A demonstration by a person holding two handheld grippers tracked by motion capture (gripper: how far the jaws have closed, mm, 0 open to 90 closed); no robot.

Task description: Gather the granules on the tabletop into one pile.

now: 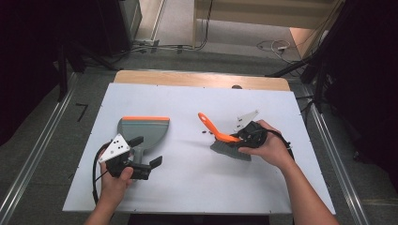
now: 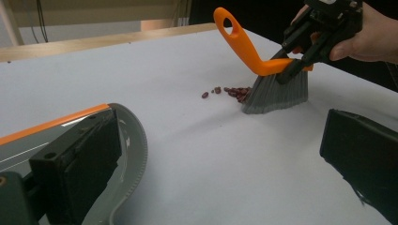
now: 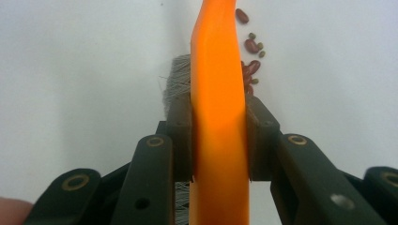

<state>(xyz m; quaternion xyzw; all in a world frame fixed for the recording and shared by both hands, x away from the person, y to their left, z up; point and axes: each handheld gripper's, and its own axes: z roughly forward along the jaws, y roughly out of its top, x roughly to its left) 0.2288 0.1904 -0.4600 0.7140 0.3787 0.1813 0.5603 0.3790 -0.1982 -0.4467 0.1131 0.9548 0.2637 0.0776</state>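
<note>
A hand brush (image 1: 219, 134) with an orange handle and grey bristles stands on the white table, right of centre. My right gripper (image 1: 239, 136) is shut on its handle, which the right gripper view shows clamped between both pads (image 3: 219, 136). Several small red beans (image 1: 205, 132) lie on the table just left of the bristles (image 2: 277, 96), touching them. At the left, a grey dustpan (image 1: 143, 130) with an orange lip lies flat. My left gripper (image 1: 148, 151) is at its handle end, open, with one jaw over the pan (image 2: 131, 140) and the other over bare table.
The white board (image 1: 187, 187) rests on a wooden table top whose far edge (image 1: 202, 78) shows behind it. Metal rails run along the floor on both sides. Cables lie on the floor beyond the table.
</note>
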